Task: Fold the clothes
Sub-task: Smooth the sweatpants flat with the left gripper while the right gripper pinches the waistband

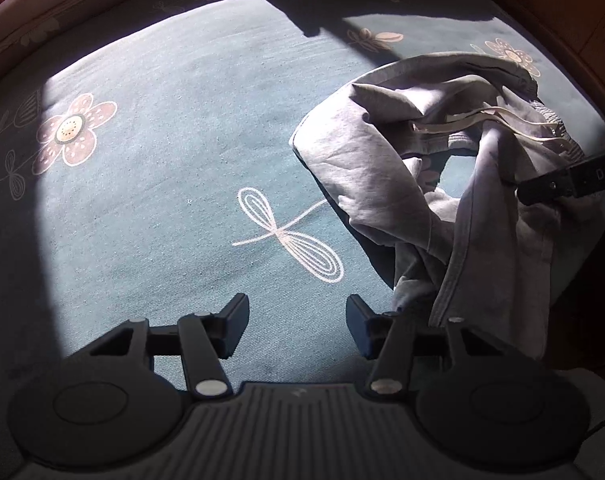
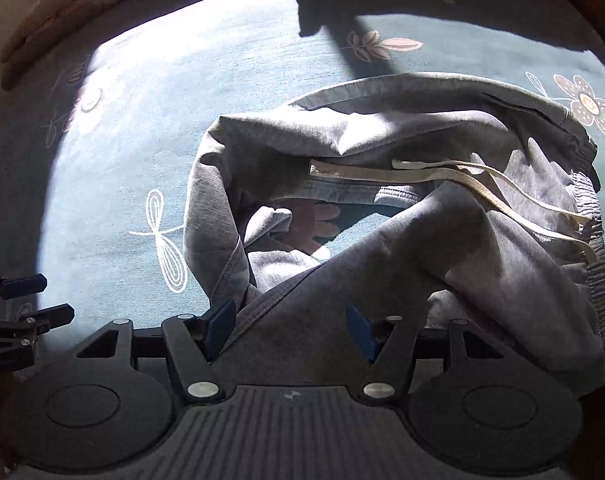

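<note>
- Grey sweatpants (image 2: 402, 240) lie in a crumpled heap on a teal bedspread (image 1: 174, 128) printed with flowers, toward its right side as the left wrist camera sees it.
- The elastic waistband sits at the far right of the heap, and two cream drawstrings (image 2: 454, 178) trail flat across the top of the cloth.
- The heap bunches around a gap in its middle, and a pink printed flower of the bedspread shows through it.
- Sunlight falls in a bright patch on the bedspread and over part of the pants; the edges around are in deep shadow.
- Right gripper (image 2: 292, 330): fingers spread wide, with a fold of the grey cloth draped between them and over the gripper's front. The blue pads stand apart on each side of that fold, not pinching it.
- In the left wrist view, one dark finger of the right gripper (image 1: 542, 190) pokes in from the right edge, touching the cloth.
- Left gripper (image 1: 296, 330): fingers released and wide apart, holding nothing, over bare bedspread just left of the near end of the pants.
- A white dragonfly print (image 1: 290, 236) lies just ahead of the left gripper, beside the left edge of the heap.
- A pink flower print (image 1: 74, 130) sits well to the left, near the shadow line.
</note>
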The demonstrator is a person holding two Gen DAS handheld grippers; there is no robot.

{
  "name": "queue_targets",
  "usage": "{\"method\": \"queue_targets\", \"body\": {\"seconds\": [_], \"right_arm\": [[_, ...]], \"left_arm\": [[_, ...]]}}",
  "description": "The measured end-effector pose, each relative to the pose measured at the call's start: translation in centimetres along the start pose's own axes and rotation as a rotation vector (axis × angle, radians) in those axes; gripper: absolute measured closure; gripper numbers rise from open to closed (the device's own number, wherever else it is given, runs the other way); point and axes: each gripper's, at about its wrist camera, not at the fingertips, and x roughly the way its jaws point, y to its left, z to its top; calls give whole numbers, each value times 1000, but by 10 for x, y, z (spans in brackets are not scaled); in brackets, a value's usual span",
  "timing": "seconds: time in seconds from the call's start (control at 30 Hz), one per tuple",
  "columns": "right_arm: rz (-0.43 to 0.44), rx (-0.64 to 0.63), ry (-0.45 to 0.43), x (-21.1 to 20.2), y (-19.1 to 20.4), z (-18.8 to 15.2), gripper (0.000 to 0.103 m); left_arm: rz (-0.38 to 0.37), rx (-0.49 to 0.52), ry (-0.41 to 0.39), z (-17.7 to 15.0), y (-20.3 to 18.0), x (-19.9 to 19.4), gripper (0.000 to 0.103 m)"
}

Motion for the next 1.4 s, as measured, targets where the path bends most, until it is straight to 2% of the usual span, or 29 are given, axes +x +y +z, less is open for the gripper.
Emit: {"method": "queue_targets", "body": {"seconds": [0.07, 0.13, 0.23, 0.37, 0.47, 0.6, 0.63, 0.77, 0.8, 0.83, 0.9, 0.97, 1.07, 1.13, 1.23, 1.4], "right_arm": [[-4, 22, -11, 6, -22, -7, 38], [-18, 29, -28, 10, -50, -11, 39], [-62, 55, -70, 7, -99, -12, 46], [-125, 103, -142, -5, -182, -4, 54], [-182, 108, -191, -5, -241, 7, 54], [-173, 83, -213, 12, -302, 19, 54], [-171, 76, -219, 17, -311, 20, 54], [-56, 77, -240, 34, -332, 20, 56], [-40, 70, -243, 38, -334, 20, 62], [-28, 61, -246, 42, -335, 19, 78], [-13, 65, -231, 46, -340, 20, 85], [45, 157, -248, 40, -355, 17, 91], [50, 247, -252, 41, -378, 11, 92], [49, 313, -233, 48, -391, 7, 91], [71, 372, -226, 54, -400, 4, 90], [103, 450, -252, 39, -409, -5, 83]], "left_arm": [[6, 26, -13, 7, -13, 6, 51], [27, 42, -58, 22, -35, 11, 51], [43, 73, -115, 45, -69, 16, 51], [-9, 130, -150, 79, -123, 28, 51], [-64, 187, -151, 95, -163, 45, 51], [-93, 270, -107, 110, -209, 72, 51], [-93, 281, -102, 111, -215, 75, 51], [-93, 324, -85, 116, -238, 84, 50], [-93, 334, -81, 117, -243, 87, 50], [-94, 345, -76, 119, -249, 89, 50], [-94, 366, -68, 121, -260, 94, 50], [-94, 387, -59, 123, -272, 98, 50], [-94, 419, -47, 127, -289, 105, 50], [-92, 406, -34, 131, -294, 109, 50], [-109, 388, -22, 134, -295, 109, 50], [-104, 396, -26, 133, -296, 107, 50]]}}
